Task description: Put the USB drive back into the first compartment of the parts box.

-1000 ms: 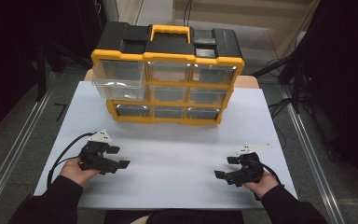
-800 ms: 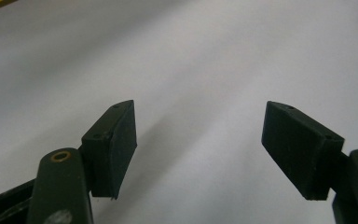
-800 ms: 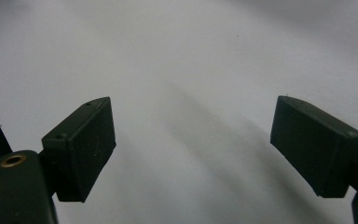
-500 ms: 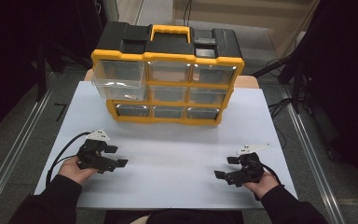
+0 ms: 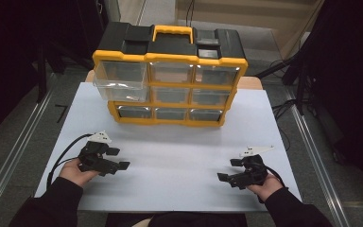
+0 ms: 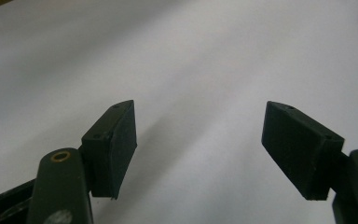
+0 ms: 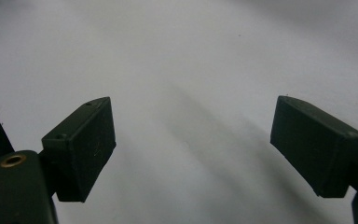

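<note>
Nothing has visibly shifted since a second ago: both hands rest where they were on the white counter [image 5: 170, 156], in front of the yellow-and-black drawer organizer [image 5: 170, 80]. That organizer stands at the counter's far edge, and its top-left clear drawer [image 5: 121, 80] juts out toward the person while the other drawers sit flush. Well in front of the organizer's left end lies the left hand-held gripper [image 5: 119, 158], its jaws spread wide and holding nothing. Well in front of the organizer's right end, the right hand-held gripper [image 5: 228, 170] is likewise spread wide and empty, over bare counter.
</note>
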Tool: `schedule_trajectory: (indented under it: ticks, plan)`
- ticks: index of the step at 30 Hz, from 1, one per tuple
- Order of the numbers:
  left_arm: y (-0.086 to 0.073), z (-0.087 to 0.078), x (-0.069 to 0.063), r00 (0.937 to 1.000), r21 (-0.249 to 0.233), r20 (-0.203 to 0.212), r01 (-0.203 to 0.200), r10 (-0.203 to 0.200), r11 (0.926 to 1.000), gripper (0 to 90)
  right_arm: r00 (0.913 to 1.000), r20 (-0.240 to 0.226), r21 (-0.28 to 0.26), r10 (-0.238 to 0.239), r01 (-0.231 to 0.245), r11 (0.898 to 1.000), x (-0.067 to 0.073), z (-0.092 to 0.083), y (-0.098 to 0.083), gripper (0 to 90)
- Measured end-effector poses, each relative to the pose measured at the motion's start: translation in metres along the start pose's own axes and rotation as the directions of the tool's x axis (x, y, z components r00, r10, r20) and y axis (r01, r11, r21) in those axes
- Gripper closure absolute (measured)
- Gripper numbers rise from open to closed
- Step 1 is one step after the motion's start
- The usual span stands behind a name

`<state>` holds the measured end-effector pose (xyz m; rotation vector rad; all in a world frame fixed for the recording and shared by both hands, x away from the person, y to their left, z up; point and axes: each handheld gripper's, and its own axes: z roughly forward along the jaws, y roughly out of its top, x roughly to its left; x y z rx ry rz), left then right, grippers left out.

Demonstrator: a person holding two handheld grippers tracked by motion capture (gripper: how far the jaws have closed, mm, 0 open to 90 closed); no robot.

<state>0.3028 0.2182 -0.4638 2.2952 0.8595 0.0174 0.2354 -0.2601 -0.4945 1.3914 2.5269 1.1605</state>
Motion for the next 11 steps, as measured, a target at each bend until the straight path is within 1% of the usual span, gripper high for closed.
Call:
schedule_trajectory:
  ticks: [7, 11]
  plan:
    - [-0.0003, 0.0008, 0.0002, 1.0, 0.007, 0.005, -0.003, 0.003, 1.0, 27.7, 1.0, -0.001, -0.001, -0.001, 0.001, 1.0, -0.0001, -0.0001, 0.0, 12.1]
    - [-0.0003, 0.001, 0.0005, 1.0, 0.005, -0.006, -0.003, 0.003, 1.0, 27.0, 1.0, -0.001, 0.0, -0.002, 0.002, 1.0, -0.0002, 0.0001, 0.0001, 12.1]
